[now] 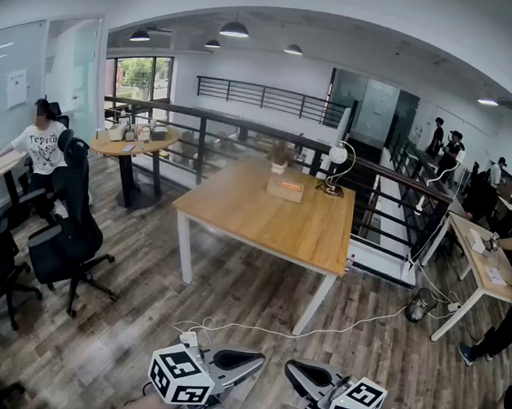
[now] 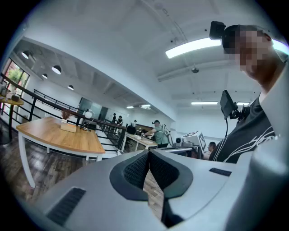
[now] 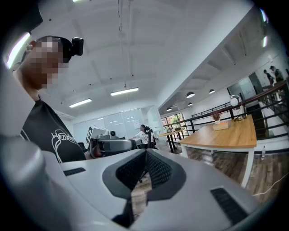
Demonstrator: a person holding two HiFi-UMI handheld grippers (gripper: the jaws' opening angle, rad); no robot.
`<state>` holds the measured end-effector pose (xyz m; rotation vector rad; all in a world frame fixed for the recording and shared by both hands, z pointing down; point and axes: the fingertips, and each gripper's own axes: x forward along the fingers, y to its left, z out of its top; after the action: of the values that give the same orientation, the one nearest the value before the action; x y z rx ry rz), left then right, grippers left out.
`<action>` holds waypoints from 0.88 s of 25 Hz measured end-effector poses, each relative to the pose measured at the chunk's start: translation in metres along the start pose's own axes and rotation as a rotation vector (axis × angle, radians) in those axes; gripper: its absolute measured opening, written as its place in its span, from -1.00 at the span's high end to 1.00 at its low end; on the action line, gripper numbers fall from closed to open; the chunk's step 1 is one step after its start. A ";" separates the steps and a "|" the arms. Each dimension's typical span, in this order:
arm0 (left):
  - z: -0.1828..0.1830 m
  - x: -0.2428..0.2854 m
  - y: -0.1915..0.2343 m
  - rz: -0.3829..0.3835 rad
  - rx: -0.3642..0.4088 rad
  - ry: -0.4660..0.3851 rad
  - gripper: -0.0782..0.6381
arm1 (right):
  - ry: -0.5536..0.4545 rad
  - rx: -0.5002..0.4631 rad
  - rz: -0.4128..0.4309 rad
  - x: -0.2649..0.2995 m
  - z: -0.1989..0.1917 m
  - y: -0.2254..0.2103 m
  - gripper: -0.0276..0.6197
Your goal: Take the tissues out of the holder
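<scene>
Place: open-plan office on a mezzanine
Centre: wooden desk (image 1: 255,217) with a desk lamp (image 1: 338,155)
Left: black office chairs (image 1: 62,236), seated person (image 1: 40,146) (at another desk)
Far: black railing (image 1: 198,150), pendant lamps (image 1: 234,30)
Right: second desk (image 1: 470,253)

I can read nothing for certain. The white T-shirt (image 1: 40,145) on the seated person at the left of the frame carries dark lettering too small to make out. The sheet (image 1: 17,87) on the glass wall is blurred. The marker cubes (image 1: 180,375) (image 1: 356,404) show only black-and-white square patterns.
</scene>
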<state>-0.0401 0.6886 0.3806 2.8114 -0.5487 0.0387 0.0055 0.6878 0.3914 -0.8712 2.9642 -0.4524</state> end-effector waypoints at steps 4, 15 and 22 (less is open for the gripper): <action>0.001 -0.001 0.003 0.000 -0.004 0.011 0.74 | -0.017 0.006 -0.001 0.001 0.005 0.001 0.85; 0.000 0.013 -0.040 -0.010 0.044 0.031 0.74 | -0.057 0.003 -0.005 -0.043 0.001 0.010 0.85; 0.003 0.016 -0.055 -0.019 0.031 0.018 0.74 | -0.114 -0.003 0.042 -0.058 0.001 0.024 0.85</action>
<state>-0.0047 0.7305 0.3650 2.8431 -0.5216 0.0699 0.0421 0.7374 0.3804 -0.8052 2.8739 -0.3834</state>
